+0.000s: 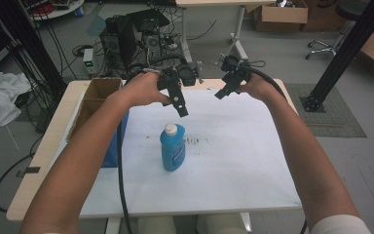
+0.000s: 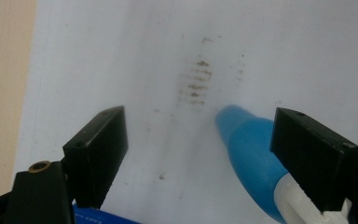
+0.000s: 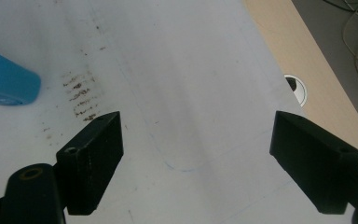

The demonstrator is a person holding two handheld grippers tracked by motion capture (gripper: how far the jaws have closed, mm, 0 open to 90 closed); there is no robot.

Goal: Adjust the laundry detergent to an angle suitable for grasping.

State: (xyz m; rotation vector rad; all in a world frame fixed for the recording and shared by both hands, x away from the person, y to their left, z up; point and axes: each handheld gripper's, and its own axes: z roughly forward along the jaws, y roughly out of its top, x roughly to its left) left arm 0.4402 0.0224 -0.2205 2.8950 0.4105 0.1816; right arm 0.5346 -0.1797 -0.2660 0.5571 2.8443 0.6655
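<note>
from the high view, a cardboard box (image 1: 95, 100) sits at the table's (image 1: 39, 161) nine o'clock edge, on the white sheet (image 1: 233, 146). the left gripper (image 1: 179, 105) hangs above the sheet at about eleven o'clock from centre, jaws spread wide and empty. just toward six o'clock from it stands the blue bottle (image 1: 172, 148), upright with a white cap (image 1: 170, 129), near the sheet's centre. brown smudges (image 1: 195, 141) lie at its three o'clock. the right gripper (image 1: 222, 92) hovers at one o'clock, jaws parted, holding nothing.
</note>
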